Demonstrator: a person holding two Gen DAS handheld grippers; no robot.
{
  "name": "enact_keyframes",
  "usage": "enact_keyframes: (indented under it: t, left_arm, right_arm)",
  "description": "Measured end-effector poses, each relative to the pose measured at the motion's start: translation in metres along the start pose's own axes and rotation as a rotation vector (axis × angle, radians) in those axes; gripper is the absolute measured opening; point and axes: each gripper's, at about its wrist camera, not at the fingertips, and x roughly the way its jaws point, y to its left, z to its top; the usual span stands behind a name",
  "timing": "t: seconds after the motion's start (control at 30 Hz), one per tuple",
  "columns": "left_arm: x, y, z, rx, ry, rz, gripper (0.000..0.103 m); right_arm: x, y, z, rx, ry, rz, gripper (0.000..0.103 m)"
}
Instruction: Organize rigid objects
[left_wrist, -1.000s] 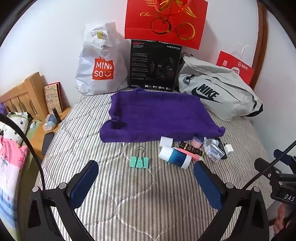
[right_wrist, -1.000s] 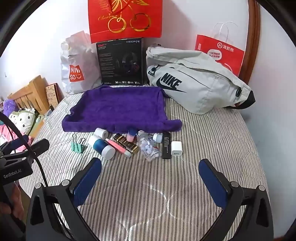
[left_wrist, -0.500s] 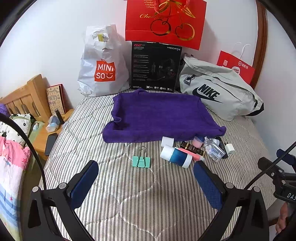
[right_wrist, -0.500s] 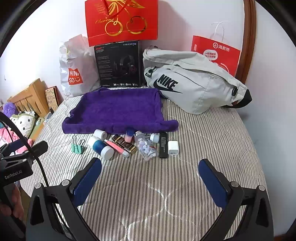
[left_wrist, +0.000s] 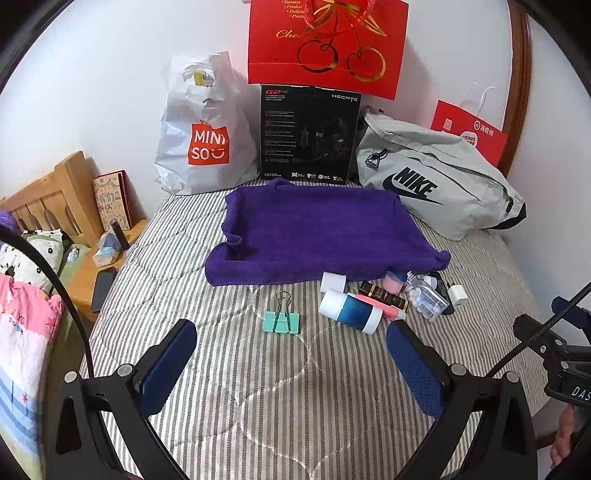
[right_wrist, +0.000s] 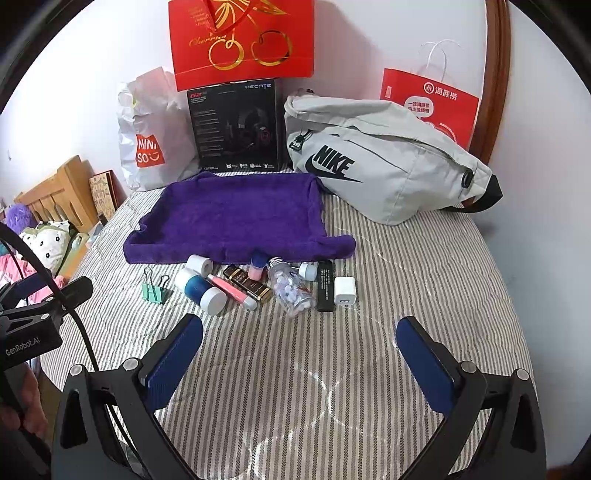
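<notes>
Both tools, left (left_wrist: 291, 363) and right (right_wrist: 299, 354), hover wide and empty above the striped bed (right_wrist: 406, 266), nothing yet picked. Just beyond lies the clutter: a green binder clip (left_wrist: 281, 320) at left, bottles and a white charger (right_wrist: 344, 291), edging the purple towel (right_wrist: 236, 214). The next move, likely, is closing in on one item.

Home bedroom. Bed with grey-and-white striped quilt (left_wrist: 258, 387); slatted wooden headboard (left_wrist: 48, 199); low wooden bedside stand (left_wrist: 88, 280) carrying a dark phone (left_wrist: 103, 282). Soft toy with black flower print (left_wrist: 27, 254) on bedding. White plastic shopping bag (left_wrist: 203, 129) and grey fabric sling bag (left_wrist: 443, 184) against plain white wall (left_wrist: 92, 74).
</notes>
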Motion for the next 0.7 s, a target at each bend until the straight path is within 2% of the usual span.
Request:
enact_keyframes:
  t: [0.7]
  left_arm:
    - [-0.0034,0.001,-0.0005,0.003,-0.006,0.002,0.103]
  right_arm:
    - [-0.0037,0.0008,-0.0029,0.003,0.0,0.003,0.103]
